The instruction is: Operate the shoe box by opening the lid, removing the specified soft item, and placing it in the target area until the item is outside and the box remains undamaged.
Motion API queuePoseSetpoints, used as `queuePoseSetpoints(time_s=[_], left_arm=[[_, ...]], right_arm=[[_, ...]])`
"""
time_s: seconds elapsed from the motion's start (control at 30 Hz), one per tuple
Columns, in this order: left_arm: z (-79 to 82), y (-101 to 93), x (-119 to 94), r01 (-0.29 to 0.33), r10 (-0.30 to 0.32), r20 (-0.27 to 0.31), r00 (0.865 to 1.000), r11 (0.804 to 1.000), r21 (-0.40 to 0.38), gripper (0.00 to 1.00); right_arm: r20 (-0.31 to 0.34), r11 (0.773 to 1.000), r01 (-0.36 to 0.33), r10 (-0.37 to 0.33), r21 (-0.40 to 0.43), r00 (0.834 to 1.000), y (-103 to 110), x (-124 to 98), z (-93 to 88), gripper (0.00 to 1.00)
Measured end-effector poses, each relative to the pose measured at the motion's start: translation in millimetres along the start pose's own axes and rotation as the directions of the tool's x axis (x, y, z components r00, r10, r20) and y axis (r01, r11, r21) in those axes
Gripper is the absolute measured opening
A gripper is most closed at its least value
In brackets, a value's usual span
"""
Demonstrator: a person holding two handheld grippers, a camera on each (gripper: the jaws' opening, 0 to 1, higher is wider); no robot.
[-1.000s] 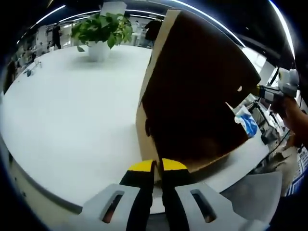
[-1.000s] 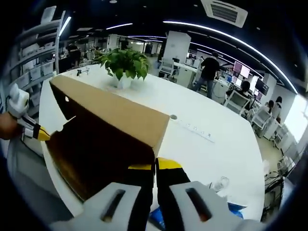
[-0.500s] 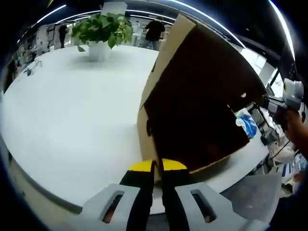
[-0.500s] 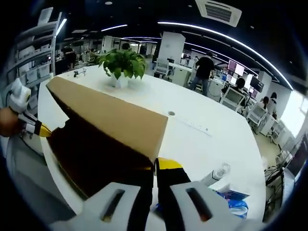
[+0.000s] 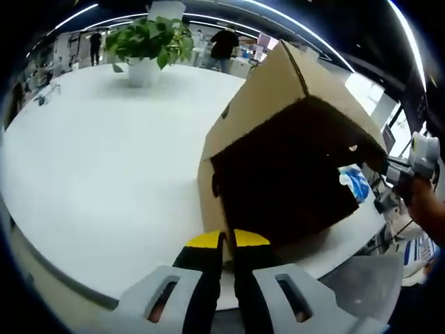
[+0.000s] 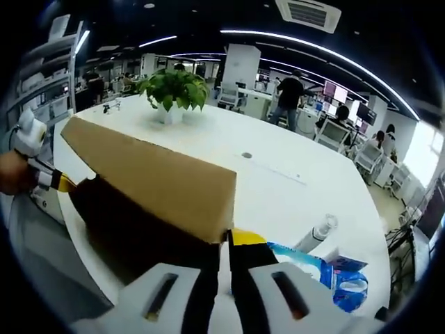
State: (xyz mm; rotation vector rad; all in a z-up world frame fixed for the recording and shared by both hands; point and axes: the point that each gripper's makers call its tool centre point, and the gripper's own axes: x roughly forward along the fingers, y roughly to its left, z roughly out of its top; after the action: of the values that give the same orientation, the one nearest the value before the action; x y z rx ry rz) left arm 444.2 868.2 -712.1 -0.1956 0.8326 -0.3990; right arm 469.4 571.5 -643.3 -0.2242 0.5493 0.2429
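Since the earlier frames the cardboard lid (image 5: 278,90) is tipped further back — both claws (image 5: 228,240) (image 6: 224,236) are clamped on its edge above the desk (image 5: 97,160). Lid opening is partly done; soft item unseen, removal pending.

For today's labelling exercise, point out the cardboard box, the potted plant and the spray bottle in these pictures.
cardboard box (image 6: 160,188), right gripper view, on its tan outer panel.
potted plant (image 5: 147,38), left gripper view, on its green leaves.
spray bottle (image 6: 314,234), right gripper view, on its clear body.
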Motion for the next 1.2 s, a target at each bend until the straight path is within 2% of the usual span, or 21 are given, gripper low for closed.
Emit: queuePoseSetpoints(time_s=[0.47, 0.67, 0.73, 0.83, 1.0, 1.2], left_arm=[[-1.1, -0.4, 0, 0.01, -0.01, -0.008, 1.0, 1.0, -0.007, 0.01], [3.1, -6.3, -5, 0.074, -0.074, 0.019, 0.997, 0.997, 0.008, 0.02], [5.7, -9.0, -5, 0.095, -0.096, 0.027, 0.995, 0.995, 0.037, 0.03], [7.6, -10.1, -8, 0.099, -0.102, 0.03, 0.994, 0.992, 0.073, 0.04], [4.8, -6.2, -12, 0.11, -0.111, 0.022, 0.994, 0.993, 0.049, 0.06], [3.3, -12.1, -25, 0.155, -0.156, 0.01, 0.988, 0.984, 0.09, 0.08]], right_arm=[[-0.025, 0.999, -0.011, 0.012, 0.031, 1.0, 8, -8, -21.0, 0.05], [-0.048, 0.999, -0.015, 0.017, 0.041, 0.999, 11, -11, -32.5, 0.04], [-0.05, 0.999, -0.023, 0.025, 0.041, 0.998, 13, -12, -34.9, 0.04], [-0.056, 0.999, -0.029, 0.031, 0.037, 0.998, 16, -13, -37.0, 0.04], [-0.057, 0.999, -0.031, 0.033, 0.036, 0.998, 17, -15, -38.0, 0.04], [-0.064, 0.999, -0.034, 0.035, 0.026, 0.997, 18, -18, -40.1, 0.04]])
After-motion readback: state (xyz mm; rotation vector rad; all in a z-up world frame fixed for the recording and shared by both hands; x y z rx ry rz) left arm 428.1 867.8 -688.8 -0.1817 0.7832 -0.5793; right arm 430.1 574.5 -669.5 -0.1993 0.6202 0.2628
